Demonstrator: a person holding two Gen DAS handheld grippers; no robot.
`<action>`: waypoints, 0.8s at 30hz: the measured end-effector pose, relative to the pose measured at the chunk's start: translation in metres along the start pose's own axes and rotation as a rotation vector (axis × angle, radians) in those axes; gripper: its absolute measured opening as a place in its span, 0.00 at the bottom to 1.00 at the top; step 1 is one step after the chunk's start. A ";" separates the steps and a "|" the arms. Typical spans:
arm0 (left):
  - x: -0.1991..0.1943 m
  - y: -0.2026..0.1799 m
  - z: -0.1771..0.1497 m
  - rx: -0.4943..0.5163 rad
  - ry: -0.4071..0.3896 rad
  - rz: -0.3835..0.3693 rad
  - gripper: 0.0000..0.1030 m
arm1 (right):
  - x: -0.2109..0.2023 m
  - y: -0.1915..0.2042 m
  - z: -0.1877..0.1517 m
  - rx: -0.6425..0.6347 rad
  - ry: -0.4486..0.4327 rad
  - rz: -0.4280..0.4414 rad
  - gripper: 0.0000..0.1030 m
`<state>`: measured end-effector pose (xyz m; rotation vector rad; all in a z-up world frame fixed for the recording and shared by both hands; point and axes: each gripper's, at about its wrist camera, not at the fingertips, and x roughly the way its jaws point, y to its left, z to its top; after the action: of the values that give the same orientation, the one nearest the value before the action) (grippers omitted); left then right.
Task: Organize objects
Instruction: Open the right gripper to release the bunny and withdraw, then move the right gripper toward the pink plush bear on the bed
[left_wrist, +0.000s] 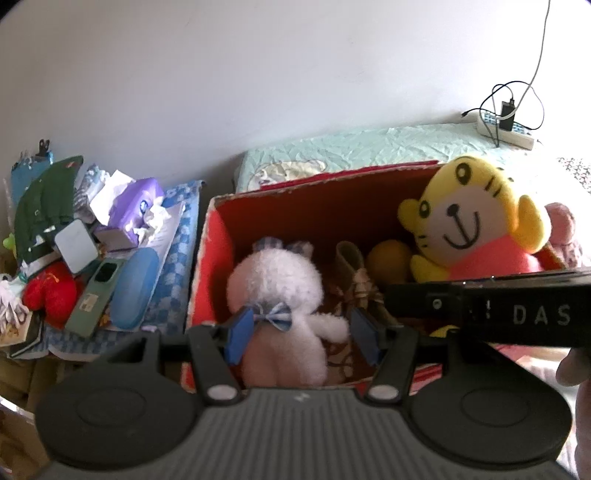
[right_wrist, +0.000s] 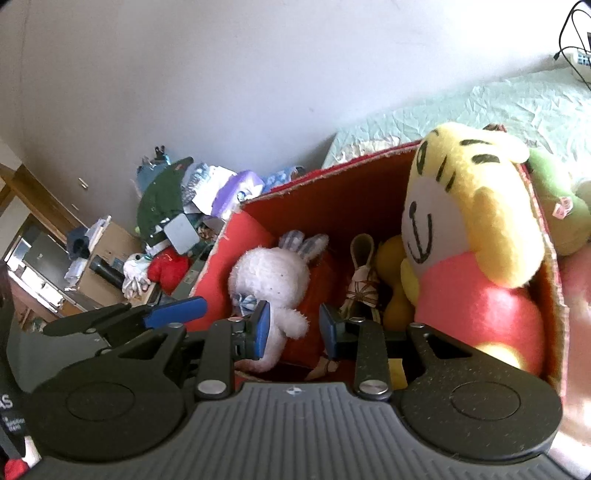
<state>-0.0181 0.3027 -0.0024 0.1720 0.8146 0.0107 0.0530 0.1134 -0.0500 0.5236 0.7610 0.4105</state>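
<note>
A red cardboard box holds a white plush rabbit with a blue bow, a brown tied bundle, a yellow ball and a yellow tiger plush in a pink shirt. My left gripper is open, its blue pads either side of the rabbit's body without squeezing it. My right gripper is open and empty just above the box's near edge. The left gripper's blue finger shows at the left of the right wrist view.
A cluttered pile left of the box holds a purple tissue pack, a blue case, a red plush and a green garment. A pale green bedspread lies behind, with a power strip. A green plush sits right of the box.
</note>
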 end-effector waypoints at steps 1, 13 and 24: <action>-0.001 -0.002 0.001 0.001 0.000 -0.004 0.61 | -0.004 -0.001 0.000 -0.003 -0.006 0.004 0.32; -0.019 -0.042 0.009 0.008 -0.004 -0.044 0.61 | -0.056 -0.023 -0.002 -0.005 -0.063 0.019 0.32; -0.043 -0.098 0.020 -0.005 -0.032 -0.054 0.61 | -0.109 -0.068 -0.008 0.015 -0.072 0.028 0.32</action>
<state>-0.0388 0.2001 0.0264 0.1450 0.7868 -0.0402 -0.0129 0.0046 -0.0355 0.5609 0.6887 0.4100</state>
